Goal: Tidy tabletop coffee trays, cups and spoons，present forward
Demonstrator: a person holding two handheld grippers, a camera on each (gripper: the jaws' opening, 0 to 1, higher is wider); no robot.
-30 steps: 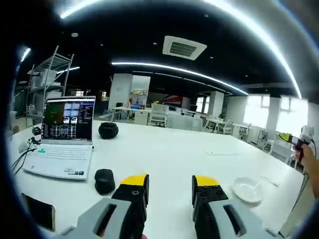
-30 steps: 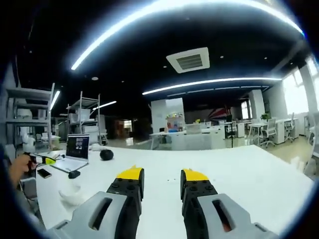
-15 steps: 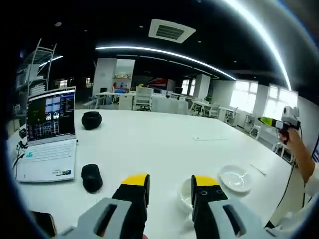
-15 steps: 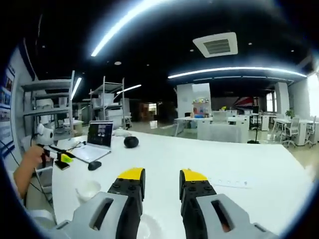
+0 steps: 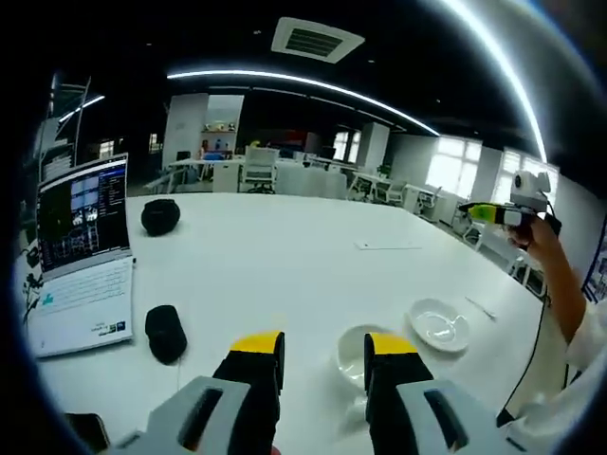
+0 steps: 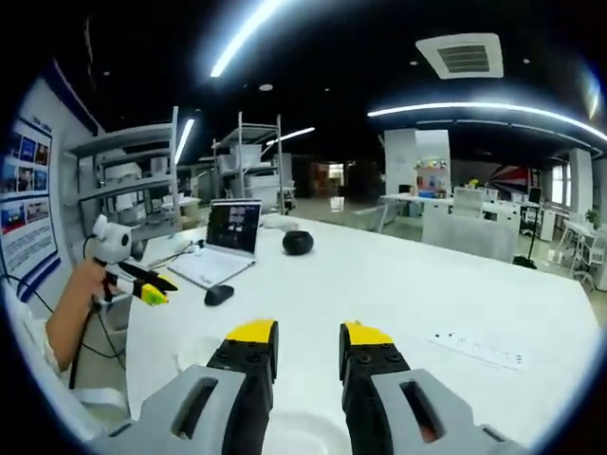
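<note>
In the left gripper view my left gripper (image 5: 324,346) stands open low over the white table (image 5: 285,265), with nothing between its yellow-tipped fingers. A white cup (image 5: 352,355) sits just beyond it, partly hidden by the right-hand finger. A white saucer (image 5: 439,325) lies to the right, and a thin spoon (image 5: 479,306) lies past it. In the right gripper view my right gripper (image 6: 308,334) is open too, and a white saucer (image 6: 296,432) shows low between its fingers. A faint white cup (image 6: 196,357) sits to their left.
An open laptop (image 5: 81,256), a black mouse (image 5: 166,332) and a black round object (image 5: 159,216) occupy the table's left part. A paper sheet (image 5: 389,245) lies mid-table. A phone (image 5: 81,431) rests at the near corner. Office desks and chairs stand behind.
Both views have swung and tipped down towards the table. The cup and saucer now sit closer to the left jaws. Both grippers stay open and hold nothing.
</note>
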